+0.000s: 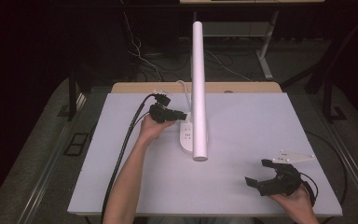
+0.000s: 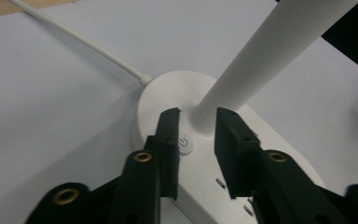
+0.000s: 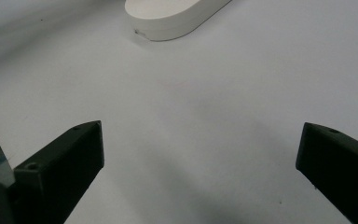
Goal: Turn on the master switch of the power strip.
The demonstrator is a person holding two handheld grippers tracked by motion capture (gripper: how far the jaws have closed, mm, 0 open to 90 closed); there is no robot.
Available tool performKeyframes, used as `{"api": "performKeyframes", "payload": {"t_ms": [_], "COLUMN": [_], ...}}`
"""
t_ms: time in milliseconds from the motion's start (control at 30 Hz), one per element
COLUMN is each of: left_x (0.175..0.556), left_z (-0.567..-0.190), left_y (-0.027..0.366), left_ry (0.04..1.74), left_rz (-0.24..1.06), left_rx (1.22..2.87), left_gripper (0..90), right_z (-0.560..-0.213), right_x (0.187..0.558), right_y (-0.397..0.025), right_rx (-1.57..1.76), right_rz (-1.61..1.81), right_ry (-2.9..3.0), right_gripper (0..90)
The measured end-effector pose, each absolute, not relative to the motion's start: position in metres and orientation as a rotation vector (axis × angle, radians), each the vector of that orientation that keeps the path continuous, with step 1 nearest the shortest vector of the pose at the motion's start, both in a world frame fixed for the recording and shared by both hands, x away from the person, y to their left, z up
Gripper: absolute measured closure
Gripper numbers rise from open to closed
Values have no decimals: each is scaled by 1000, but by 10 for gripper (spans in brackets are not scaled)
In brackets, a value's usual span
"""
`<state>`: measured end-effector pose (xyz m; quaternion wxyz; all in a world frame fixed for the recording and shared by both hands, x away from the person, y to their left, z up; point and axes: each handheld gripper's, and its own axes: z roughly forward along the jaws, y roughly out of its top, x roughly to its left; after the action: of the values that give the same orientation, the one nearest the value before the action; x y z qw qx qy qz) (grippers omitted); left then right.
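Jaws of the left gripper (image 2: 196, 122) stand slightly parted over the desk lamp base (image 2: 168, 93), one tip beside its power button (image 2: 185, 145); the high view hides that button. The right gripper (image 1: 261, 171) rests wide open, well apart from the base.

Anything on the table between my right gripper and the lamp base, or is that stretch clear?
Clear. In the right gripper view, only bare white table lies between the right gripper and the lamp base; the high view shows the same.
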<state>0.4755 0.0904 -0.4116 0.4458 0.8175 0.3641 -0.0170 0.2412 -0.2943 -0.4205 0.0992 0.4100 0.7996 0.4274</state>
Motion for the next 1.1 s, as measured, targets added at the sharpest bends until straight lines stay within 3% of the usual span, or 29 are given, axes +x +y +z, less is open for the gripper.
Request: {"api": "performKeyframes", "payload": {"t_ms": [100, 267, 500, 567, 1100], "left_x": [476, 475, 476, 475, 477], "left_z": [-413, -416, -422, -424, -433], "left_y": [89, 85, 81, 75, 72], "left_ry": [906, 924, 919, 977, 1023], "left_rz": [-39, -41, -34, -34, -73], "left_rx": [2034, 2043, 2074, 1995, 1931], "left_gripper": [812, 892, 894, 894, 895], "right_z": [-420, -421, -421, -422, -422], "right_x": [241, 241, 241, 241, 241], "right_y": [-294, -293, -292, -291, -290], "right_rx": [1219, 1224, 1210, 1202, 1202], "right_rz": [1264, 1263, 1256, 1253, 1246], "right_ry": [2368, 2372, 2383, 2384, 2394], "right_gripper": [3, 3, 3, 3, 3]}}
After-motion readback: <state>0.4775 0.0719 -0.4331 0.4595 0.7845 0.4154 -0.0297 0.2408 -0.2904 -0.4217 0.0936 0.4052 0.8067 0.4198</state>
